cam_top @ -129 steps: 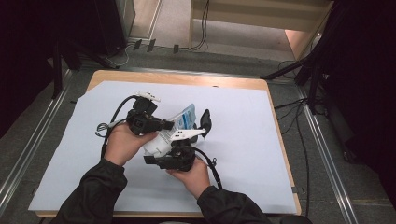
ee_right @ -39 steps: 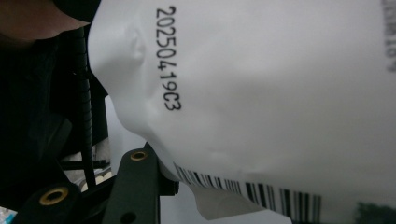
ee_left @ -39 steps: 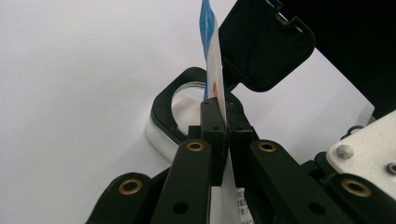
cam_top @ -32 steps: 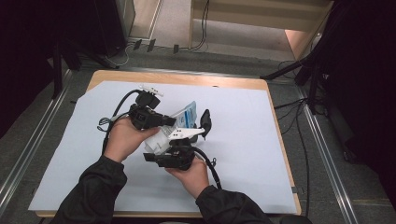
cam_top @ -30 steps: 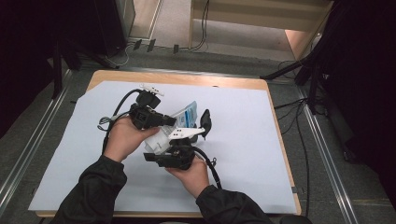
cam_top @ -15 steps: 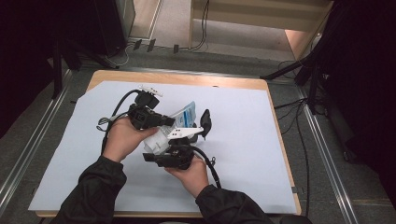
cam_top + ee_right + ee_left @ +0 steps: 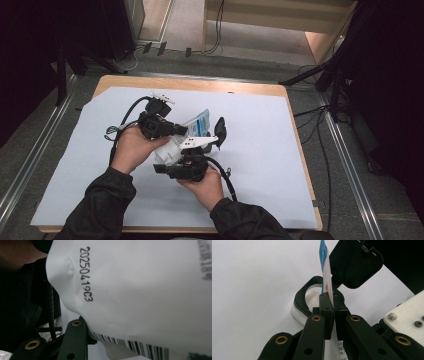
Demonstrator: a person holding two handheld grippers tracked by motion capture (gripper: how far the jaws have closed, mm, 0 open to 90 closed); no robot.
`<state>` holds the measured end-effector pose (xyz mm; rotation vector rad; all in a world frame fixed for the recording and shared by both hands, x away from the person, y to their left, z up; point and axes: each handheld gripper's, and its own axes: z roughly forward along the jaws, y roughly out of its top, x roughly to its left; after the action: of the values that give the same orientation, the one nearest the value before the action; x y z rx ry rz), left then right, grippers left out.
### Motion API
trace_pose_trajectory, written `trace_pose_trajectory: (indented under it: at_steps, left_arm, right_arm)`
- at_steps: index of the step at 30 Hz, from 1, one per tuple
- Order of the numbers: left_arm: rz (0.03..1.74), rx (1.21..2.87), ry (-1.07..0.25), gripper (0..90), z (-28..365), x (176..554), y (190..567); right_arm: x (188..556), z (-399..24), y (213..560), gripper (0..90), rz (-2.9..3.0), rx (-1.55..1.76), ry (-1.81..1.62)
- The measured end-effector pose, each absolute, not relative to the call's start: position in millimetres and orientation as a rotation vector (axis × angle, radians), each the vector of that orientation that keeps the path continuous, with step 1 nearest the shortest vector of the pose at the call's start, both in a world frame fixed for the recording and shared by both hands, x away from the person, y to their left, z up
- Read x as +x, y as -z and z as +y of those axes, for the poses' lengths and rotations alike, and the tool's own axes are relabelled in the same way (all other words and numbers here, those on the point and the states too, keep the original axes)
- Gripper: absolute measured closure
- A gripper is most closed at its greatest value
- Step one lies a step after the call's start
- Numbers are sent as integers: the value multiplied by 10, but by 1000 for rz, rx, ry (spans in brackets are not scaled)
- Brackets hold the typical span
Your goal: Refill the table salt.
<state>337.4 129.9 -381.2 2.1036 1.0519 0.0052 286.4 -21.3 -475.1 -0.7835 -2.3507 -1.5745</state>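
The step in hand looks like tearing open or emptying a sealed white pouch [image 7: 175,145] over an open container, judged from the pouch being held by both tools above it. The landmark is that container: a black-rimmed jar [image 7: 312,293] with a hinged black lid [image 7: 355,263] flipped up, standing on the pale sheet that covers the desk [image 7: 300,165].

Nearest the person, the right tongs [image 7: 172,167] lie just on the near side of the jar, held low in the right hand [image 7: 205,185] with the palm turned up. In the right gripper view the pouch's printed back, with a date code and barcode [image 7: 140,346], presses against the camera; whether these tongs are clenched on it cannot be told.

Just left of the jar, the left hand [image 7: 134,147] holds the left tongs [image 7: 331,315] pointing toward it. They are clenched on the pouch's thin edge, which stands upright between the pads, its blue-printed top [image 7: 323,255] rising directly above the jar's mouth.

The next move probably calls for pulling the two grips apart, or tipping the pouch, while keeping it over the opening.
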Motion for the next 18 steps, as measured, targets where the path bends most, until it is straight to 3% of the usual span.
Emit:
trace_pose_trajectory:
  at_steps: [18]
  left_arm:
    - [1056, 2101, -16, 898, 1272, 3375, 3831]
  right_arm:
    - [2881, -223, 4769, 623, -2315, -798, 1564]
